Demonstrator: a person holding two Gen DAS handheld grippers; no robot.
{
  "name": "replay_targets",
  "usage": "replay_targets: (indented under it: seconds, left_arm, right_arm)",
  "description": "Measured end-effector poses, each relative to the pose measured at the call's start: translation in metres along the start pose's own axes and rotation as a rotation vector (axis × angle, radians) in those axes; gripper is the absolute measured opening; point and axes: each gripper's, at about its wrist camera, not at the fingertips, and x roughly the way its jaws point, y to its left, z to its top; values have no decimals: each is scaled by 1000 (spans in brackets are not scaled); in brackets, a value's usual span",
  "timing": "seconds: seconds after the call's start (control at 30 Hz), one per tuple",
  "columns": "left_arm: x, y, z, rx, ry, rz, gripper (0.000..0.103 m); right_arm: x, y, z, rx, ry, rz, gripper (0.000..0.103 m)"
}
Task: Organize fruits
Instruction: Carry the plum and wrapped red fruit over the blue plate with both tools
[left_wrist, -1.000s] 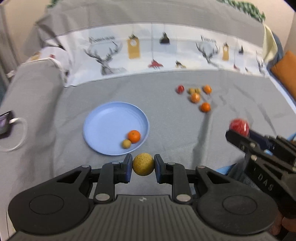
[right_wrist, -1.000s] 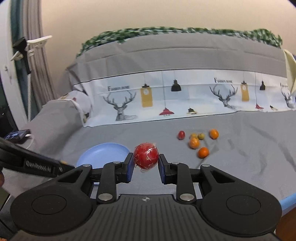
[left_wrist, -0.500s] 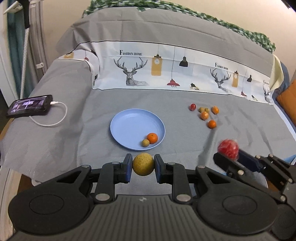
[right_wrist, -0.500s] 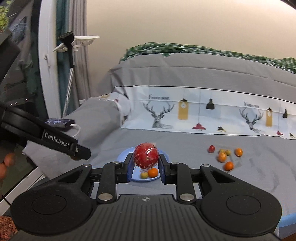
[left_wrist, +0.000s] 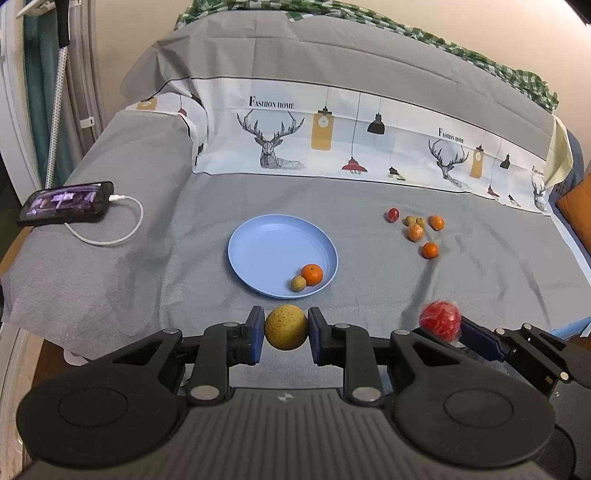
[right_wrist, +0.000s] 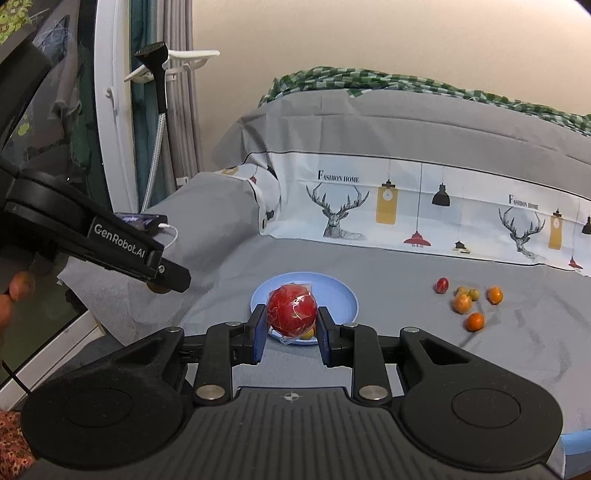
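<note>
Yellow fruit (left_wrist: 286, 332) clamped in left jaws, red fruit (right_wrist: 292, 310) in right – phone (left_wrist: 66, 203) plain only from left wrist

The left tool (left_wrist: 286, 333) is gripping a yellow-brown fruit (left_wrist: 286, 332) between its blue pads, held level. The right tool (right_wrist: 291, 328) is clamping a red wrapped fruit (right_wrist: 291, 309), hanging just beside the left one, both off the bed.

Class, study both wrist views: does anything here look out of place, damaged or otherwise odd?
One oddity: the red fruit in the right claw is wrapped in crinkled clear film, unlike the bare yellow fruit in the left claw. A phone on a charging cable also shares the surface.
</note>
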Motion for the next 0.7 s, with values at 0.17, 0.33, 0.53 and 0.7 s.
replay_targets:
  seconds: [0.17, 0.33, 0.53, 0.7]
  left_arm:
    - [19, 1, -6, -3, 44, -14, 27]
    - [40, 7, -5, -14, 82, -42, 27]
    - [67, 17, 13, -21, 90, -40, 27]
    - [101, 20, 43, -7, 74, -7, 27]
  right_arm:
    - [13, 1, -3, -15, 34, 3, 29]
    - [30, 0, -2, -34, 62, -20, 29]
    - [58, 0, 1, -71, 92, -41, 29]
    - [88, 1, 3, -72, 128, -42, 29]
